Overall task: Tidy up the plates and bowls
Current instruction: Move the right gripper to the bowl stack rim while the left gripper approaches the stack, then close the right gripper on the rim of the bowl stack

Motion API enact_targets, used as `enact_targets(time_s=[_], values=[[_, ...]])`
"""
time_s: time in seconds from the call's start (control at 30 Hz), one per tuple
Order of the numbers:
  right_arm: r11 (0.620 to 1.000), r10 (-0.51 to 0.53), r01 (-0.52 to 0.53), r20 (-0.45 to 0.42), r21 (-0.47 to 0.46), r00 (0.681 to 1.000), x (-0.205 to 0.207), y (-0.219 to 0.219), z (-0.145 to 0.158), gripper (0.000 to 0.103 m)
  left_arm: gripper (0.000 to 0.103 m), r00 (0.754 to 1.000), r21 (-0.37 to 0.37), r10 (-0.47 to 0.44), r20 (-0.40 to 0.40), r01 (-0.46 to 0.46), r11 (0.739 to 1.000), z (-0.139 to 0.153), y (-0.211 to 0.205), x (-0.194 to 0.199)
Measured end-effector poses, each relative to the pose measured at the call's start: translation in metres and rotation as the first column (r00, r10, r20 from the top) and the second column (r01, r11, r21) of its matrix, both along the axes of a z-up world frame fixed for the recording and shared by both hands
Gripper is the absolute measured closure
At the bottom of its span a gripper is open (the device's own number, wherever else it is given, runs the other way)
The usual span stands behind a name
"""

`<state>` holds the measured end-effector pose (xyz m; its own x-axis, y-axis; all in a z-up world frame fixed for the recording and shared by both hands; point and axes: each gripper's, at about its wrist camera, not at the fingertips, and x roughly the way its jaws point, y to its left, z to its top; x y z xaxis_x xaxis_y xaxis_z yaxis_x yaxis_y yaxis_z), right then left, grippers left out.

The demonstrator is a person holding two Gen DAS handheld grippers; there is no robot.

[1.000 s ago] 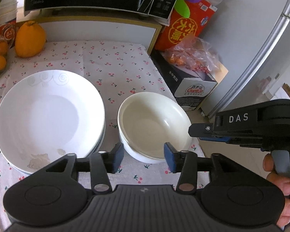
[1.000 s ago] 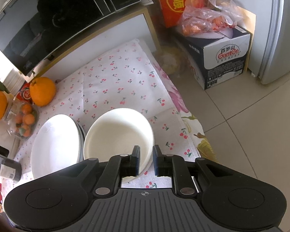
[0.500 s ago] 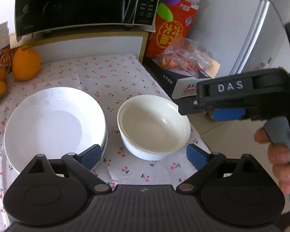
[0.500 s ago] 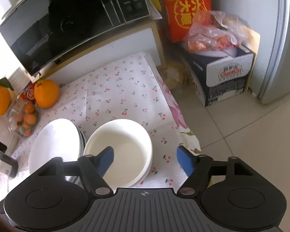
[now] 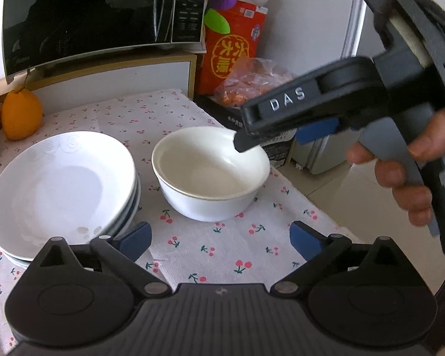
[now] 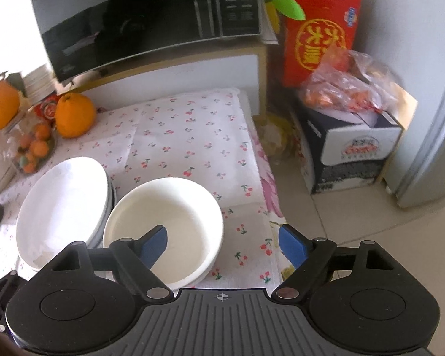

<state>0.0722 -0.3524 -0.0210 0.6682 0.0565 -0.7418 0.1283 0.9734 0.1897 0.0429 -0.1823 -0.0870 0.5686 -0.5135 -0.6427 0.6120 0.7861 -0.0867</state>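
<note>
Left wrist view: the left gripper [image 5: 219, 238] hangs low over the cherry-print cloth on the bench [image 5: 151, 112], its blue fingers [image 5: 135, 240] spreading apart with only cloth between them. The bowls [image 5: 210, 184], nested, sit ahead; the stack of plates [image 5: 62, 192] lies just beside them on the left. A hand [image 5: 409, 178] holds the other tool near the bowls' far rim.

Right wrist view: the right gripper [image 6: 222, 244] is widening too, released; one finger hangs over the bowls' [image 6: 175, 210] hollow, the other outside the rim, neither pressing. The plates [image 6: 59, 204] lie at the left
</note>
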Motion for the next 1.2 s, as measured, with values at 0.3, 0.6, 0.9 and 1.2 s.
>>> enact_targets(time_s=[0.3,0.6,0.9,1.2], values=[[0.992,0.112,-0.113,0.023,0.049,0.993,0.009,-0.003,-0.019,0.019,0.01,1.0,0.015,-0.006,0.011,0.006,1.0,-0.015,-0.014,0.007],[0.986,0.15,-0.151,0.012,0.069,0.989,0.022,-0.003,-0.031,0.019,0.011,1.0,0.014,0.027,0.003,-0.027,1.0,-0.025,-0.024,0.017],[0.986,0.153,-0.152,-0.003,0.074,0.988,0.032,-0.005,-0.039,0.019,0.01,0.999,0.012,0.053,0.008,-0.054,0.998,-0.029,-0.026,0.02],[0.985,0.154,-0.153,-0.014,0.08,0.988,0.039,-0.008,-0.043,0.022,0.012,0.998,0.006,0.05,0.023,-0.05,0.999,-0.03,-0.034,0.022]])
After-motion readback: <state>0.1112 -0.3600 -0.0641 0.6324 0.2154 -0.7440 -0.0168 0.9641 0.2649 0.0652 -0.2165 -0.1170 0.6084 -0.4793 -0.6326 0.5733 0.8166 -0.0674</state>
